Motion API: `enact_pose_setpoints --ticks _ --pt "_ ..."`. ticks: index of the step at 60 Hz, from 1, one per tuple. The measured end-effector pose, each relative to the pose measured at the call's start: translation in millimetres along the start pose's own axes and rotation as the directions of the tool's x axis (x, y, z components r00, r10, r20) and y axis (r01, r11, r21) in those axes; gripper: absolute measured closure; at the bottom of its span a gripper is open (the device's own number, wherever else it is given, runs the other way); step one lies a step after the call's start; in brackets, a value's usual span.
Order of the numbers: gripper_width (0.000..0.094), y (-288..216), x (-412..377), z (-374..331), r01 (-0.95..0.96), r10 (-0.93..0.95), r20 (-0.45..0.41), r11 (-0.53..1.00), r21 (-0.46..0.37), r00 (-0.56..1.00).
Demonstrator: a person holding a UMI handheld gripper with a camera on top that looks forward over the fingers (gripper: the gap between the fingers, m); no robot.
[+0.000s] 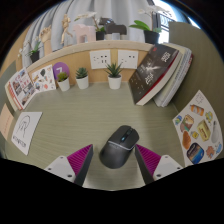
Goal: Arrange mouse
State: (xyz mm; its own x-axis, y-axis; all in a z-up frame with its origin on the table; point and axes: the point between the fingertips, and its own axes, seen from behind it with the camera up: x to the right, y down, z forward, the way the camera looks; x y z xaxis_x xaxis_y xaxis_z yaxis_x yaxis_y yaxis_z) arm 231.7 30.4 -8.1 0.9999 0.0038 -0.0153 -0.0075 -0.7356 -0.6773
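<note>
A dark grey computer mouse (118, 146) lies on the pale green desk (90, 115), tilted a little to the right. It sits between my two fingers, its rear end level with the magenta pads (80, 158). My gripper (115, 160) is open, with a small gap between each pad and the mouse's sides. The mouse rests on the desk on its own.
Three small potted plants (82, 77) stand along the back wall below sockets (101, 60). Books (158, 72) lean at the back right. Picture cards lie at the right (197, 127) and left (24, 130). Leaflets (30, 83) lean at the back left.
</note>
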Motion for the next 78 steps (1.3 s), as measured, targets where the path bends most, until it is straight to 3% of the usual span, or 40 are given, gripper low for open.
enact_pose_setpoints --ticks 5,19,22,25,32,40,46,50,55,63,72,78 --pt "0.0120 -11 -4 11 0.006 -0.006 0.016 1.000 -0.007 1.000" --pt "0.0301 -26 -8 31 0.026 -0.026 0.018 0.999 -0.024 1.000" --pt "0.0361 -28 -8 33 0.026 -0.026 0.020 0.999 -0.028 0.999" --pt "0.0482 -29 -8 34 0.024 -0.024 0.016 0.999 -0.030 1.000" --pt "0.0512 -28 -9 35 0.035 -0.034 0.014 0.998 -0.049 0.999" --pt "0.0641 -26 -8 34 0.044 -0.044 0.009 0.994 -0.099 0.999" --pt "0.0645 -28 -8 35 0.027 -0.028 -0.006 0.991 -0.134 1.000" --pt "0.0646 -38 -3 30 0.019 -0.028 -0.062 0.989 -0.143 0.998" --pt "0.0644 -77 -12 9 -0.014 0.007 -0.105 0.997 -0.072 0.995" --pt "0.0643 -169 -55 -54 -0.051 0.067 -0.148 0.992 0.112 0.987" --pt "0.0644 -261 -141 -132 -0.060 0.105 -0.124 0.946 0.319 0.987" --pt "0.0645 -289 -211 -154 -0.065 0.103 -0.080 0.923 0.380 0.991"
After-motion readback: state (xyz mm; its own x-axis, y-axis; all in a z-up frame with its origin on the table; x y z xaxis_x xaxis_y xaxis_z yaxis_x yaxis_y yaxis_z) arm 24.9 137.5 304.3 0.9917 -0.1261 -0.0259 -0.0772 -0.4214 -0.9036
